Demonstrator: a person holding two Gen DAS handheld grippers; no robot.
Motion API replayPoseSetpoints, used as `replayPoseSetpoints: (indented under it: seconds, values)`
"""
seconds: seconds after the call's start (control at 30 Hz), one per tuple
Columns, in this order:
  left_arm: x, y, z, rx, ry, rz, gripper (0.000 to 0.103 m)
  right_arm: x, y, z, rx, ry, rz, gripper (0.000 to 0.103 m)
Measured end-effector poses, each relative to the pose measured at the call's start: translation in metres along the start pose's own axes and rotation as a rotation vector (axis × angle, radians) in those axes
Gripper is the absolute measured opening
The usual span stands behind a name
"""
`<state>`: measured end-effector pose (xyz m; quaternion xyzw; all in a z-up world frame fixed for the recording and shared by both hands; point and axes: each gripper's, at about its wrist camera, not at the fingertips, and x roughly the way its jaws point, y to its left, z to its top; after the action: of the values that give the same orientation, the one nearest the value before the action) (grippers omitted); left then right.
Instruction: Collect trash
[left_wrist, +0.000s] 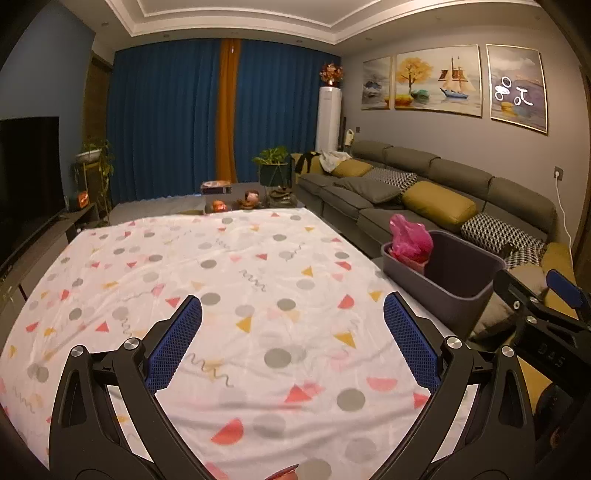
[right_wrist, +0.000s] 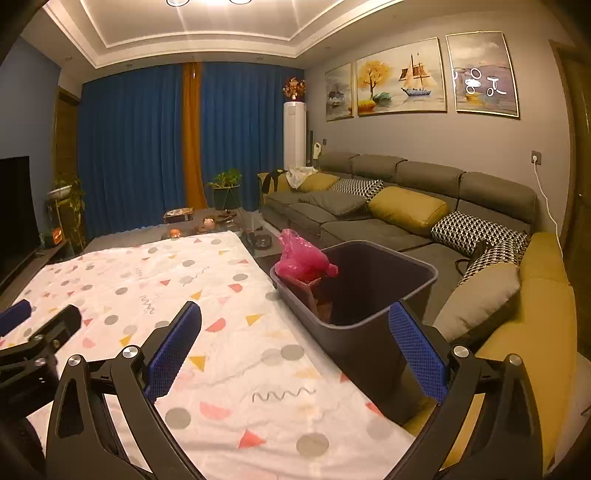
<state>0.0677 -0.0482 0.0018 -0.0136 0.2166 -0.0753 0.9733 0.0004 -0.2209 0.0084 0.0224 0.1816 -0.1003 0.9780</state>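
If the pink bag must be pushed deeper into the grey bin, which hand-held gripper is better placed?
Probably the right hand-held gripper: it is open and empty, with the grey bin directly ahead and the pink bag just beyond. The left hand-held gripper faces the patterned cloth.

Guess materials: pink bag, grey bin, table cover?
Pink bag: thin glossy plastic film, crumpled with sharp creases. Grey bin: looks like moulded matte plastic, with a smooth rolled rim and even colour. Table cover: probably woven cotton-like fabric, matte, with soft wrinkles and a printed pattern.
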Motion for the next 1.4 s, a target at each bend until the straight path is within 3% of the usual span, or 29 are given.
replayPoseSetpoints:
  seconds: [0.47,1.4]
  values:
    - [-0.031,0.001,-0.009,-0.020,-0.005,-0.014,0.097,-0.047,-0.005,-0.008,0.018,-0.039,0.014,0.097]
    - [-0.043,-0.004,-0.009,-0.026,-0.015,-0.032,0.097,-0.054,-0.008,-0.012,0.023,-0.050,0.016,0.097]
